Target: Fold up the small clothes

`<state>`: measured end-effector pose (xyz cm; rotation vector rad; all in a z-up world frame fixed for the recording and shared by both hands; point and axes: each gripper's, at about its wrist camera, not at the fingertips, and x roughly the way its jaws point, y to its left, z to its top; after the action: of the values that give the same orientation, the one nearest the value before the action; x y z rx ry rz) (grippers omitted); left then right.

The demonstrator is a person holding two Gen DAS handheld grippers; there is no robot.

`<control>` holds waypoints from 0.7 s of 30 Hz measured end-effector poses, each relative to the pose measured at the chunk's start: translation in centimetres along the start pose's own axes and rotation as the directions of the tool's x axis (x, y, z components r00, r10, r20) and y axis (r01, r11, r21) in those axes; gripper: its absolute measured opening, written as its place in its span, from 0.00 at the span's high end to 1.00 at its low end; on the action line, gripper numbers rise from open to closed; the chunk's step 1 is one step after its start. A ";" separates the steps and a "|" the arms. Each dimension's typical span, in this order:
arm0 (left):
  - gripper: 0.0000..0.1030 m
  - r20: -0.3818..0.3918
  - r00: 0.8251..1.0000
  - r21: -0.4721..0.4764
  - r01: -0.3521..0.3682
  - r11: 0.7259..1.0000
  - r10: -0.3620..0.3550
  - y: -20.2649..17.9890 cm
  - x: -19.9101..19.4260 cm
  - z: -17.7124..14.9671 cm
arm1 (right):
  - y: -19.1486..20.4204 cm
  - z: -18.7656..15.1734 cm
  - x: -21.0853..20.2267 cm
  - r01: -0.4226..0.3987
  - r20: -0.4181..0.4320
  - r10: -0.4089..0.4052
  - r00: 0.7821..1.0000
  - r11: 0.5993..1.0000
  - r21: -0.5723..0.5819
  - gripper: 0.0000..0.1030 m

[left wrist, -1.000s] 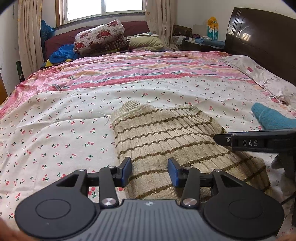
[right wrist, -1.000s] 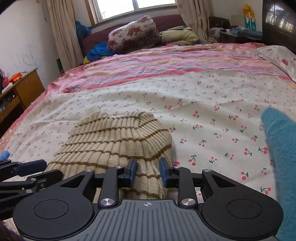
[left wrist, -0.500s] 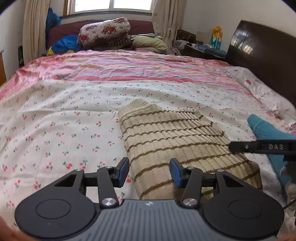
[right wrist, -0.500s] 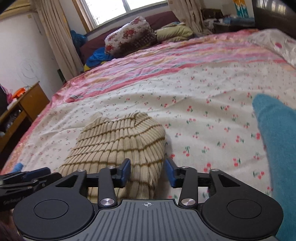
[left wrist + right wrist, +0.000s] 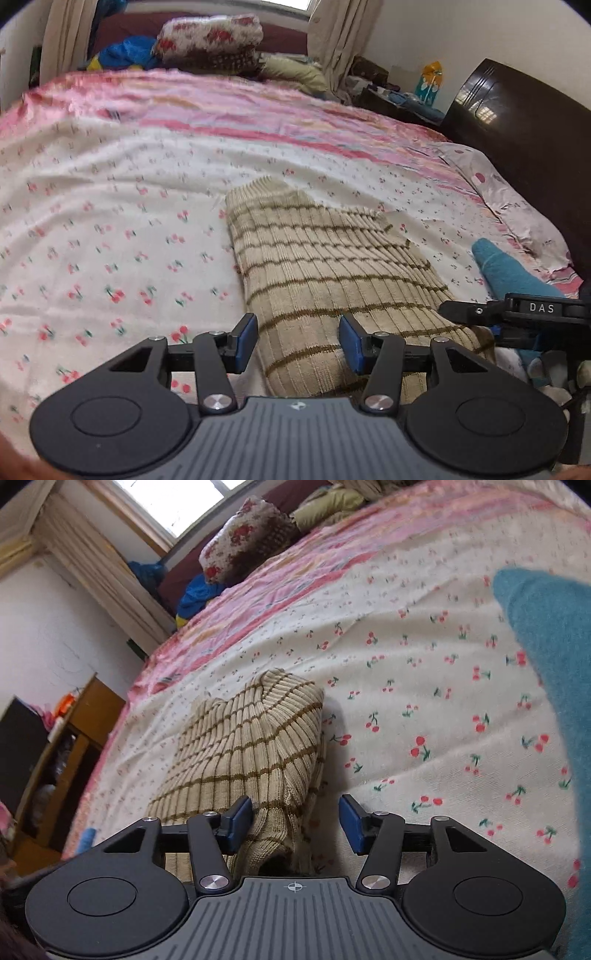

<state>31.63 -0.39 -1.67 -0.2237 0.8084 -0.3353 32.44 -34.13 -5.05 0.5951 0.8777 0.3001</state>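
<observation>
A beige ribbed knit garment with brown stripes lies folded on the cherry-print bedsheet. My left gripper is open and empty, hovering over the garment's near edge. The garment also shows in the right wrist view. My right gripper is open and empty, its jaws wide apart above the garment's near right corner. The right gripper's black body shows at the right edge of the left wrist view. A teal garment lies to the right of the beige one, also seen in the left wrist view.
A dark wooden headboard stands at the right. Pillows and a floral bundle lie at the far end of the bed under the window. A wooden cabinet stands off the bed's left side.
Both grippers have opened wider and let go of the beige garment. The right gripper has tilted and drawn back; the left has lifted slightly.
</observation>
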 end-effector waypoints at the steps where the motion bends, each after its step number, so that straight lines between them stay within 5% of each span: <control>1: 0.46 -0.012 1.000 -0.025 0.008 1.000 -0.009 0.2 0.5 -0.1 | -0.2 -0.1 0.4 -0.011 -0.007 0.011 1.000 1.000 0.020 0.48; 14: 0.36 -0.016 0.997 -0.165 0.067 0.984 -0.071 1.6 2.1 -0.3 | 0.1 0.1 2.6 -0.065 -0.028 0.067 0.997 0.997 0.044 0.44; 21: 0.36 0.002 0.997 -0.103 0.075 0.992 -0.075 1.8 1.3 0.7 | 0.5 1.0 0.8 -0.008 -0.001 0.008 1.000 0.999 -0.034 0.44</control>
<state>33.34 0.79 -2.66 -0.3506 0.8209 -0.3649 33.74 -33.72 -4.73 0.5669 0.8693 0.3223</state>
